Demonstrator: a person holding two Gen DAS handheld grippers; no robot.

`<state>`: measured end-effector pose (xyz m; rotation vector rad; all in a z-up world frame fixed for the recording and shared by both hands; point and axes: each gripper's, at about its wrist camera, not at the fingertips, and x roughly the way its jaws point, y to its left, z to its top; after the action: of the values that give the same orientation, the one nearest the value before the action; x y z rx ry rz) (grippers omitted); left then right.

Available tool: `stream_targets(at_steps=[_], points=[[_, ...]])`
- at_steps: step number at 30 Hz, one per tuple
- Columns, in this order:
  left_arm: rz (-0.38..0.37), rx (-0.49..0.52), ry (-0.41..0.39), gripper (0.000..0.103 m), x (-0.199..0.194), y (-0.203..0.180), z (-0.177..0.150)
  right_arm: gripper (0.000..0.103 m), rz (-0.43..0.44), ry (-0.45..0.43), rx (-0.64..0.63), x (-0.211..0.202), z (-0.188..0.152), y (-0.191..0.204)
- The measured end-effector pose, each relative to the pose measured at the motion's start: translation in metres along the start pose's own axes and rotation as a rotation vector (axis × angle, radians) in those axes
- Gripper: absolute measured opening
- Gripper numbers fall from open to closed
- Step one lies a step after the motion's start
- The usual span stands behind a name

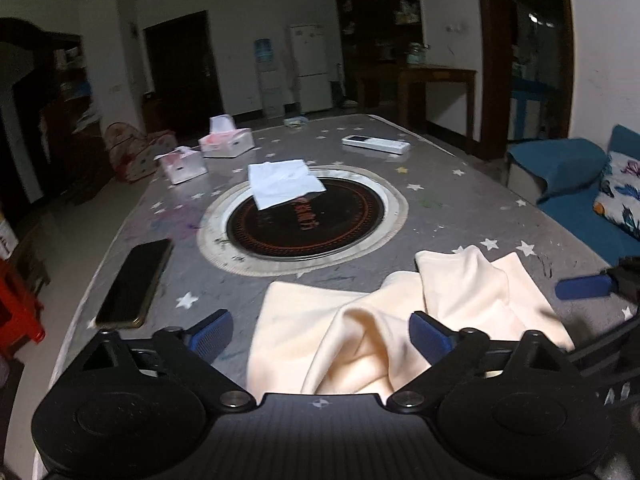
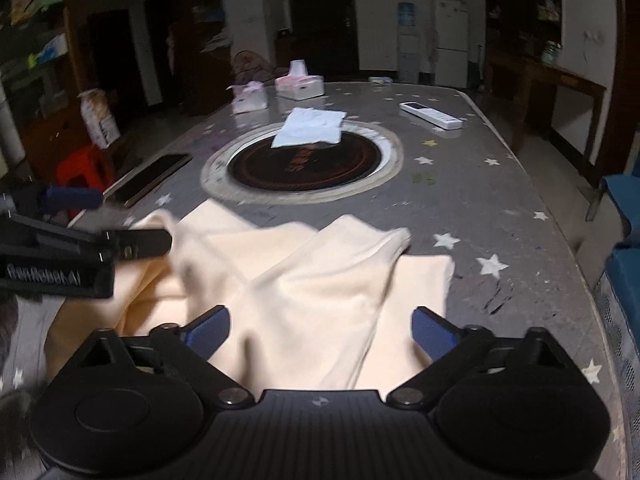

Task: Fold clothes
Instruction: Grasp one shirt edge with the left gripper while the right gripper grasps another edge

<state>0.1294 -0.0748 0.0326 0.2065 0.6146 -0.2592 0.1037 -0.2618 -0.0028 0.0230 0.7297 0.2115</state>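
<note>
A cream garment [image 1: 384, 320] lies crumpled at the near edge of the grey star-patterned table [image 1: 460, 200]. In the right wrist view the same garment [image 2: 304, 280] spreads toward the centre, one narrow part folded over itself. My left gripper [image 1: 322, 334] hovers over the cloth's left part, its blue fingers wide apart and pressing nothing. My right gripper [image 2: 322, 332] hangs over the garment's right part, open likewise, with cloth below but not pinched. Each gripper shows at the edge of the other's view. A folded white garment [image 1: 282, 184] rests on the round black hob.
A round black hob [image 1: 308, 220] sits inset mid-table. A dark phone [image 1: 134, 284] lies at the left edge, a white remote [image 1: 376, 145] far right, two tissue boxes [image 1: 226, 142] far left. A red stool [image 2: 80, 168] stands left of the table, blue seating [image 1: 568, 184] right.
</note>
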Motion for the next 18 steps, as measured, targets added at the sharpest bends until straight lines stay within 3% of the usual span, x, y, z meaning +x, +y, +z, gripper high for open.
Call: stream_targets(at_steps=[5, 11, 13, 15, 18], points=[[-0.049, -0.001, 0.036, 0.084, 0.022, -0.001, 0.002, 0.090, -0.014, -0.002, 0.024, 0.007, 0.009, -0.015], [-0.129, -0.041, 0.087, 0.042, 0.035, 0.005, -0.007, 0.085, 0.024, 0.022, 0.047, 0.018, 0.011, -0.022], [-0.152, -0.059, 0.090, 0.020, 0.036, 0.008, -0.009, 0.083, 0.028, 0.030, 0.043, 0.023, 0.011, -0.021], [-0.174, -0.078, 0.091, 0.010, 0.036, 0.010, -0.011, 0.081, 0.031, 0.039, 0.041, 0.029, 0.012, -0.020], [-0.187, -0.108, 0.066, 0.007, 0.030, 0.016, -0.012, 0.074, 0.036, 0.055, 0.044, 0.039, 0.014, -0.021]])
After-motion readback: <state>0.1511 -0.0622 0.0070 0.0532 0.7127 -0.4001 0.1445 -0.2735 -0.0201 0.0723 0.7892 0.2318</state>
